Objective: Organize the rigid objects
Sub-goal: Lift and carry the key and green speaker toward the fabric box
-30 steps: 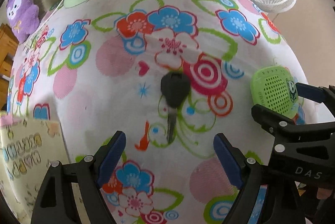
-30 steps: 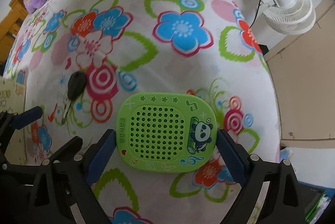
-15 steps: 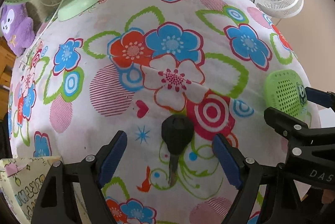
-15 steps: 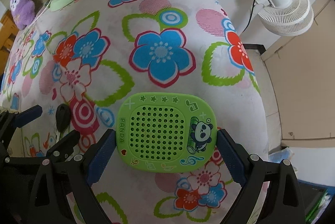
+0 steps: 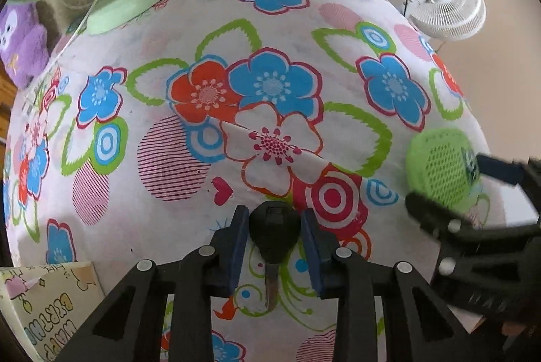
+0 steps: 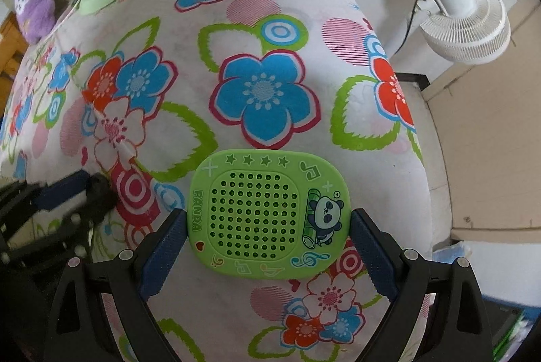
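Pads of the left gripper [image 5: 274, 228] pinch the black key [image 5: 274, 235] by its thick head (easiest purchase on the tablecloth [image 5: 270, 24]), while the right gripper [image 6: 267, 237] brackets the green panda case [image 6: 268, 213], jaws wide, contact unclear.

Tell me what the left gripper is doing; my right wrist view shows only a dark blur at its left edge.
Observer: Left wrist view shows the left gripper shut on the black plastic head of a metal-bladed key.
Operator: Which way does its blade point?
Observer: Back toward the camera, over the floral tablecloth.
Operator: My right gripper holds the green perforated plastic panda case; anything near the left one?
Observer: Cream cardboard with hand-drawn birthday lettering, at the lower left.
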A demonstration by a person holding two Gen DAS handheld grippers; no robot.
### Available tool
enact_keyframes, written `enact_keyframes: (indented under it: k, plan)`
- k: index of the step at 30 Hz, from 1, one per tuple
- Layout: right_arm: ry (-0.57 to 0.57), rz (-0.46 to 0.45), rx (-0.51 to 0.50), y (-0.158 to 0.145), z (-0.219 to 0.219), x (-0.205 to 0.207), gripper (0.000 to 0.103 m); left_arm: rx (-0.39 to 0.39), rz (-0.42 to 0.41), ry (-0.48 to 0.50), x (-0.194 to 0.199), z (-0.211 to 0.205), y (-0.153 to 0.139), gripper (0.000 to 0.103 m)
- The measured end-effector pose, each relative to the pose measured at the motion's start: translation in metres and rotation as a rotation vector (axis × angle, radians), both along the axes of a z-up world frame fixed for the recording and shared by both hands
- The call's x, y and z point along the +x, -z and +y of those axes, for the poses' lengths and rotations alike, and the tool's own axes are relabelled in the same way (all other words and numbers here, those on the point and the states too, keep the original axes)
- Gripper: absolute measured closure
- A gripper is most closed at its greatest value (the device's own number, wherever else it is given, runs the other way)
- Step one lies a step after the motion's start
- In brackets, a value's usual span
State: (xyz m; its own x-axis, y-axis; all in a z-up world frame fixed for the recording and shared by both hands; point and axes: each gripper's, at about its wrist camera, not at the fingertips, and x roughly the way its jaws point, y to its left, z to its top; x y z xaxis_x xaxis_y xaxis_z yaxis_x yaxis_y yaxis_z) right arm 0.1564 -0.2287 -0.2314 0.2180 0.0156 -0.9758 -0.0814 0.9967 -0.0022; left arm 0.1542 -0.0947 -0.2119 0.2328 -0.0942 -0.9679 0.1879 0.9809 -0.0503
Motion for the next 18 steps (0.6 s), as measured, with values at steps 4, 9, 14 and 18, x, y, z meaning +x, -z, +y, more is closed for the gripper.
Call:
enact_keyframes:
  k: [4,9,14,18]
  plan:
    - [0.001,0.006,0.005,0.0,0.003,-0.003,0.008,0.004,-0.006,0.008,-0.002,0.002,-0.003,0.072]
    - [-0.003,-0.006,0.01,-0.006,0.01,-0.007,0.008,0.0,-0.02,0.0,-0.009,0.01,-0.013,0.072]
    - [-0.003,-0.034,0.018,-0.02,0.019,-0.011,0.008,0.003,-0.043,0.003,-0.018,0.018,-0.028,0.072]
    - [-0.01,-0.059,0.019,-0.033,0.024,-0.016,0.008,0.004,-0.065,-0.004,-0.027,0.025,-0.04,0.072]
